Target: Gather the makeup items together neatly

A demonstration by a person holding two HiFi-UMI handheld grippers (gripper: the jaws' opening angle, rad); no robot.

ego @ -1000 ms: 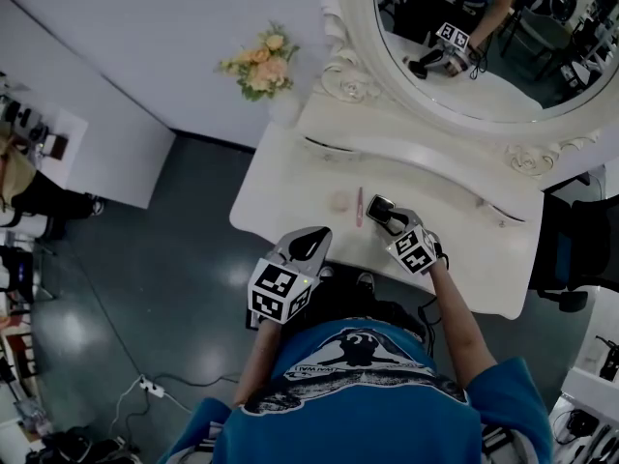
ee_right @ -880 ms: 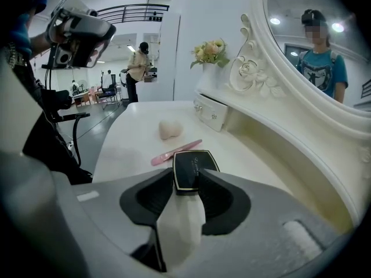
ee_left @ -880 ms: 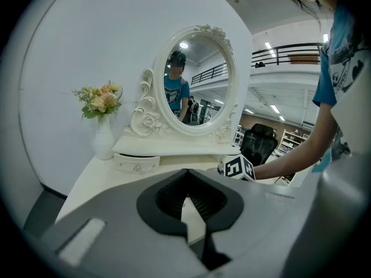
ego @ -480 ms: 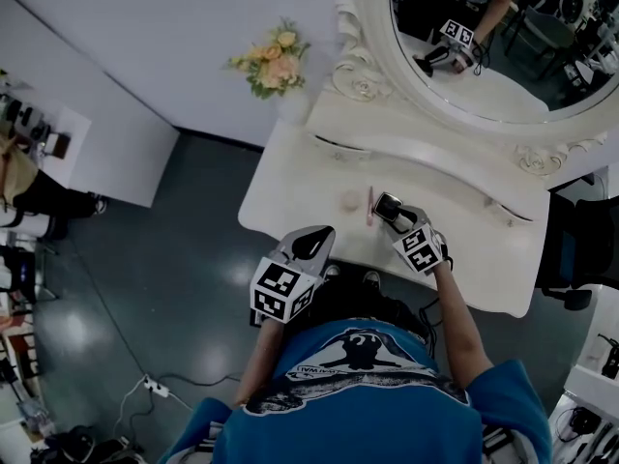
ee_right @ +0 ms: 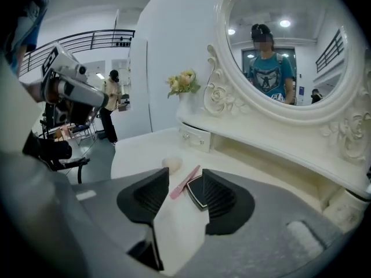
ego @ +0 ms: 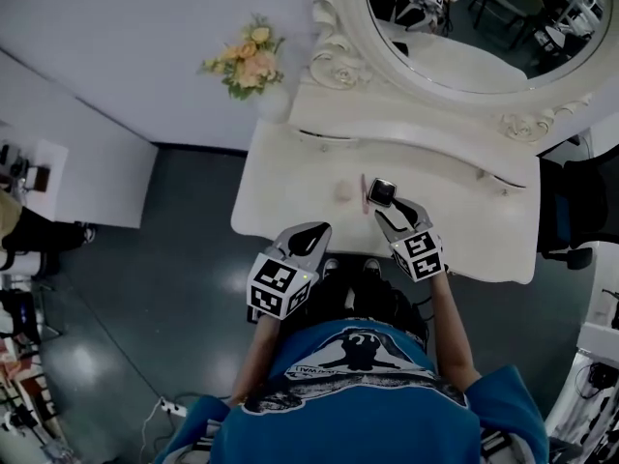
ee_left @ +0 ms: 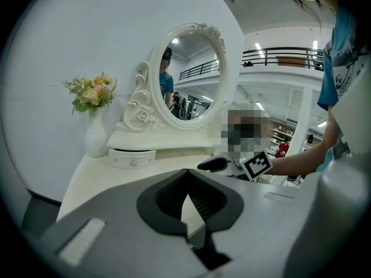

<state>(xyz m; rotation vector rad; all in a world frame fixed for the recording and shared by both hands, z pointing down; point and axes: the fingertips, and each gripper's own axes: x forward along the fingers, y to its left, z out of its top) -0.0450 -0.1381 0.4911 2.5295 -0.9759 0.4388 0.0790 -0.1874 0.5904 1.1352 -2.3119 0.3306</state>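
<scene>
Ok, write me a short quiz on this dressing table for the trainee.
1. True or false: the pink stick lies between the sponge and the black compact.
2. Where do the flowers stand? A) to the left of the mirror; B) on the floor; C) beside the compact.
3. Fill in: the left gripper has its jaws ___.
Key: 1 true; 2 A; 3 shut, with nothing between them.
</scene>
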